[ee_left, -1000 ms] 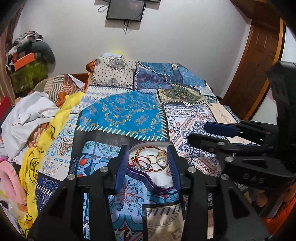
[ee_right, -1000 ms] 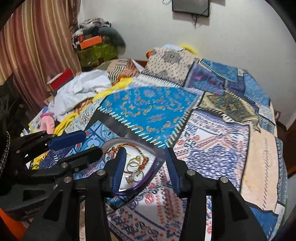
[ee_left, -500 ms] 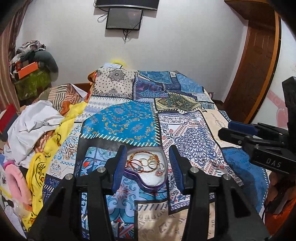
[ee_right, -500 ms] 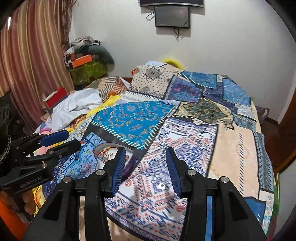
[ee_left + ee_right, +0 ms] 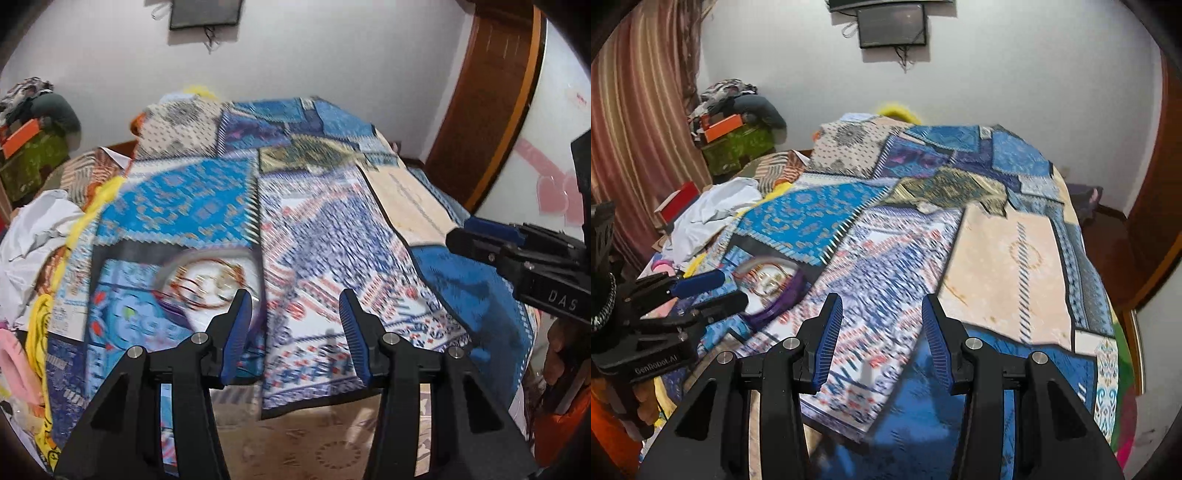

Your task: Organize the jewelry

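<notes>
A purple-rimmed tray [image 5: 173, 310] with gold and red bangles and chains [image 5: 210, 288] lies on the patchwork bedspread [image 5: 314, 229], left of centre and blurred. It also shows in the right wrist view [image 5: 783, 301]. My left gripper [image 5: 295, 314] is open and empty, above the bedspread just right of the tray. My right gripper [image 5: 882, 317] is open and empty, above the bedspread well to the right of the tray. Each gripper shows at the edge of the other's view.
Crumpled white and yellow clothes [image 5: 40, 236] lie along the bed's left side. A green box with clutter [image 5: 738, 147] stands at the back left by striped curtains. A wooden door frame [image 5: 480, 110] is at the right. A wall-mounted screen [image 5: 892, 26] hangs behind.
Both grippers have pulled back and swung right, away from the tray. The tray now sits left of the left gripper's fingers instead of between them. Both stay open.
</notes>
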`<state>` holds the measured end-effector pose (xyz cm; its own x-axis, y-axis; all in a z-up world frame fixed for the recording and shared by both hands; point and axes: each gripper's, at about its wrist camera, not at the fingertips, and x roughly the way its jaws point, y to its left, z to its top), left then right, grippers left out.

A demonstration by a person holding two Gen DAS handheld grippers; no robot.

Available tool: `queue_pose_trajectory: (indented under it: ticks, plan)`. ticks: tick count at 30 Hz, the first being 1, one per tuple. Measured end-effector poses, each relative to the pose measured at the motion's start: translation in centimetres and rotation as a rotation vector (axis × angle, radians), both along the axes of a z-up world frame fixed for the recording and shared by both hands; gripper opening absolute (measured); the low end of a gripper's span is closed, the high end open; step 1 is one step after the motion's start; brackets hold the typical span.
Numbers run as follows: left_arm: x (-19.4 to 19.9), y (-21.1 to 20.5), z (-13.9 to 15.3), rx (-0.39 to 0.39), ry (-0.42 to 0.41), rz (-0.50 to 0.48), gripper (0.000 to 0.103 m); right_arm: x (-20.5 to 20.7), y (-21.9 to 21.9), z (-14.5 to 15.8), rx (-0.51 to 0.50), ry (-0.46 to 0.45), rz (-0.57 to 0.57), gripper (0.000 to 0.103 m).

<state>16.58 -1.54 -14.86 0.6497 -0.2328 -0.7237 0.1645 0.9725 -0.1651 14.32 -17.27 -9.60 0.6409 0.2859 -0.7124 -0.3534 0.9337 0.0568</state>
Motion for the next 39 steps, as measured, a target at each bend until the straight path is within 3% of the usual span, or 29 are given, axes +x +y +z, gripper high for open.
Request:
queue_pose_trajectory:
  ticks: [7, 14, 20, 39]
  plan:
    - [0.8, -2.9, -1.8, 0.014, 0.027, -0.061, 0.047, 0.3, -1.9, -1.8, 0.013, 0.05, -0.024, 0.041]
    - [2.0, -4.7, -2.2, 0.011, 0.029, -0.128, 0.016, 0.8, -2.4, -2.9, 0.022, 0.08, -0.024, 0.041]
    - [2.5, -5.4, -3.2, 0.036, 0.037, -0.138, 0.008, 1.3, -1.8, -3.5, 0.023, 0.095, -0.003, 0.041]
    - [1.3, -0.6, -0.7, -0.045, -0.045, -0.042, 0.008, 2.7, 4.5, -5.3, -0.096, 0.106, 0.164, 0.038]
